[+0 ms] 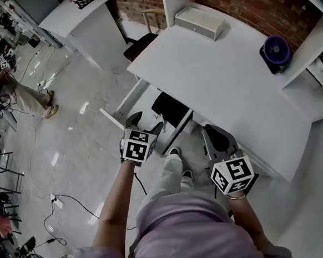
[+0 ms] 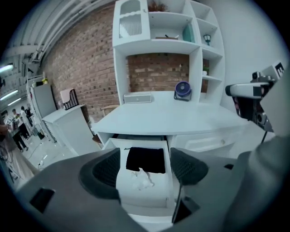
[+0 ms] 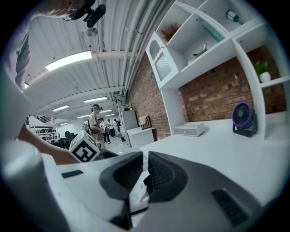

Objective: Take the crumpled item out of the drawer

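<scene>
The white desk's (image 1: 230, 81) drawer (image 1: 179, 131) stands pulled out. Inside it lie a black item (image 2: 146, 159) and, nearer the front, a crumpled white item (image 2: 142, 177). My left gripper (image 2: 145, 165) is open and empty, held in front of and above the drawer, apart from the crumpled item, which shows in the gap between the jaws. In the head view the left gripper (image 1: 147, 123) hangs just left of the drawer. My right gripper (image 1: 215, 137) sits to the drawer's right by the desk's front edge. It (image 3: 146, 174) is shut, with nothing seen in it.
A purple fan (image 1: 276, 52) and a white box (image 1: 200, 22) stand at the back of the desk, under white shelves (image 2: 167, 27). A chair (image 1: 143, 43) and a second white table (image 1: 86, 20) lie to the left. Cables (image 1: 61, 203) run over the floor.
</scene>
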The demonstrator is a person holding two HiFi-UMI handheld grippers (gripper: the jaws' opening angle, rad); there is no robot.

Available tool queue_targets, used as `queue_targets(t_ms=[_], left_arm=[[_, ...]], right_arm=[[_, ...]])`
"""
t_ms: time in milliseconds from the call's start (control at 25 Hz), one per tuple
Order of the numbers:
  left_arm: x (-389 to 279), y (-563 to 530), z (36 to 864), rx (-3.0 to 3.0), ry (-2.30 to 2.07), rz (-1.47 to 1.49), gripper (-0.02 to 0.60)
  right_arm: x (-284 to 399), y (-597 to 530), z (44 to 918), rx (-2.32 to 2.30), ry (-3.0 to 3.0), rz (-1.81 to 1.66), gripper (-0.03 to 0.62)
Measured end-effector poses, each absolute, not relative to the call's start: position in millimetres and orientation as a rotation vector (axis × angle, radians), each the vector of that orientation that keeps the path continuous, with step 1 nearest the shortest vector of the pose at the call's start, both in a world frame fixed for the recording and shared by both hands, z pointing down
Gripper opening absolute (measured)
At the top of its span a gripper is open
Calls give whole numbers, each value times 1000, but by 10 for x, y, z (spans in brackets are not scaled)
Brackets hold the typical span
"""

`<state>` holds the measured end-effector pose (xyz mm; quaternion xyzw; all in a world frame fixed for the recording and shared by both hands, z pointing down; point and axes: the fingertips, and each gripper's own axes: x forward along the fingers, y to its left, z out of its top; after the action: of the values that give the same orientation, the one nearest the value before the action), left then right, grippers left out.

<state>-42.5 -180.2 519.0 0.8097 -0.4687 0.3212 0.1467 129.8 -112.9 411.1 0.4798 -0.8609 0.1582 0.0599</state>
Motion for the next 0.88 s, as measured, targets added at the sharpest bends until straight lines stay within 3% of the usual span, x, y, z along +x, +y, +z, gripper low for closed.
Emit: queue_targets(t_ms=[880], left_arm=[[-354, -2204, 6440, 2301, -858, 1497, 336]], right_arm=[[1015, -1858, 4444, 1467, -2494, 577, 25]])
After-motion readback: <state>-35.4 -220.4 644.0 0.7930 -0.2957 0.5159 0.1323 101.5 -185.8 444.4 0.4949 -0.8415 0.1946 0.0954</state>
